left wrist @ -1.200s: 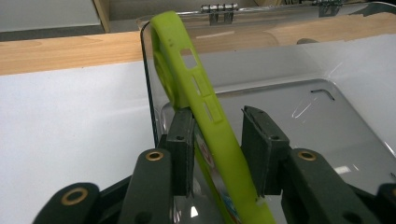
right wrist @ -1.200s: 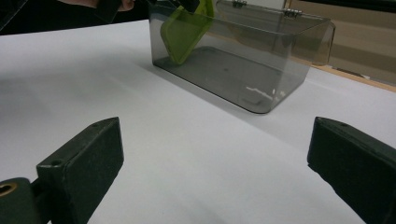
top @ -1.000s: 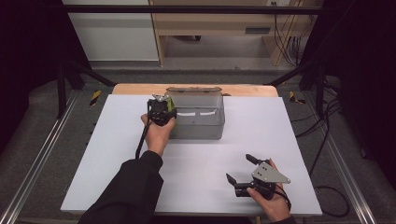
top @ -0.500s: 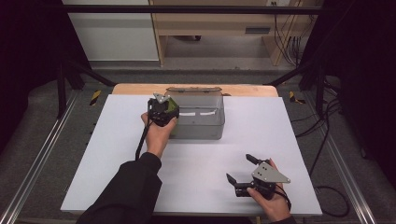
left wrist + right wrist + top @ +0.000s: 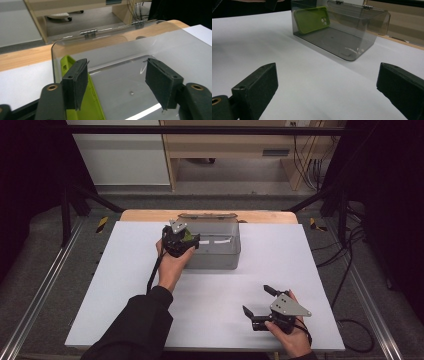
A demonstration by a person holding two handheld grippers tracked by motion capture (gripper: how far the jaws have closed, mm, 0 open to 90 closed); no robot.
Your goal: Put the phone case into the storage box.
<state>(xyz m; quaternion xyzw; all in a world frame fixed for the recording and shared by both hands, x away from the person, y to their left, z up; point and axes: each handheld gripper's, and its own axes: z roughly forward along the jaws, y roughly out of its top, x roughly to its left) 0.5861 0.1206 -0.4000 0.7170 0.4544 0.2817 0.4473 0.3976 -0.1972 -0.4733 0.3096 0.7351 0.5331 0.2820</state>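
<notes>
A clear smoky plastic box (image 5: 215, 262) stands at the back middle of the white table, its hinged lid folded back. A lime green phone case (image 5: 188, 236) leans on edge against the box's left end wall (image 5: 310, 18). My left gripper (image 5: 189, 242) hovers over that end of the box. Its jaws have just been opening. In the left gripper view (image 5: 117, 75) the pads stand apart, nothing pressed between them, and the case (image 5: 93, 110) lies below and beside the left pad. My right gripper (image 5: 256, 300) rests near the table's front right, open and empty (image 5: 327, 82).
The white table sheet (image 5: 125, 285) lies bare around the box. Behind it runs a wooden strip (image 5: 150, 215), then floor and a wooden bench. Black frame posts and metal rails flank the table on both sides.
The left gripper's jaws look wider apart over the box's left end, and the green case shows more plainly beside them. Neither hand has shifted noticeably.
</notes>
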